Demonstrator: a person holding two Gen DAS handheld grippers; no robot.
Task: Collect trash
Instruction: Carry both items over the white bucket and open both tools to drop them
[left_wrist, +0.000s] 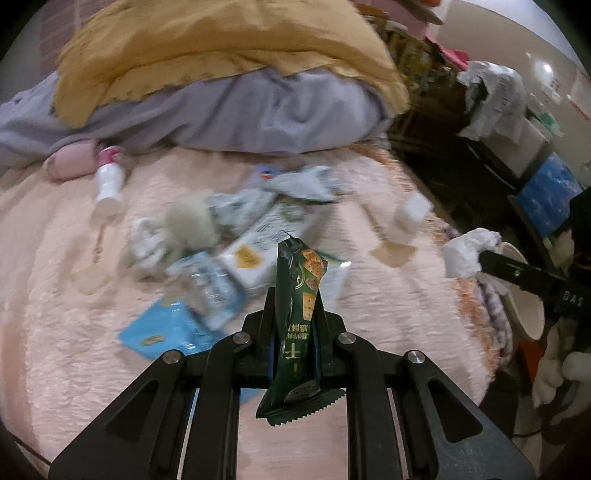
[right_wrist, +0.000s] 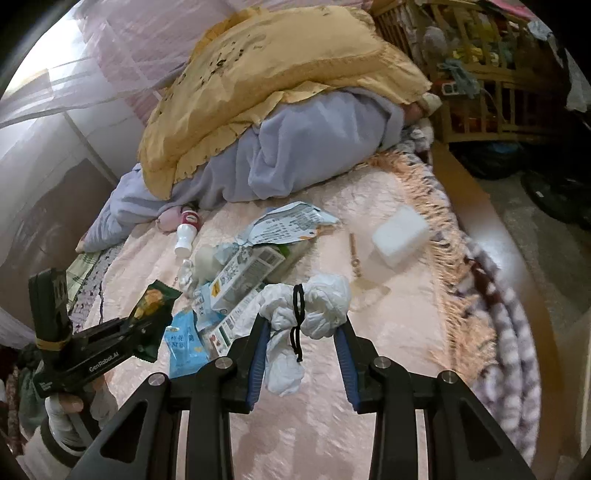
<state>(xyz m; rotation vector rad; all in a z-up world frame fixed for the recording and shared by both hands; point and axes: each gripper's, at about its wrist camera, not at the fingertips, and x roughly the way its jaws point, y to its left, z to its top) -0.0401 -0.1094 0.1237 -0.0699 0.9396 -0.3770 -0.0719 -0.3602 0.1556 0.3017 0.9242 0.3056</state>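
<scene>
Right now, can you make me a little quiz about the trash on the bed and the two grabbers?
1. True or false: the left gripper holds a green snack wrapper.
2. What does the right gripper hold: A) a white bottle, B) crumpled white tissue, C) a blue packet?
3. Fill in: a black ____ hangs over the tissue.

Key:
1. True.
2. B.
3. Hair tie.
</scene>
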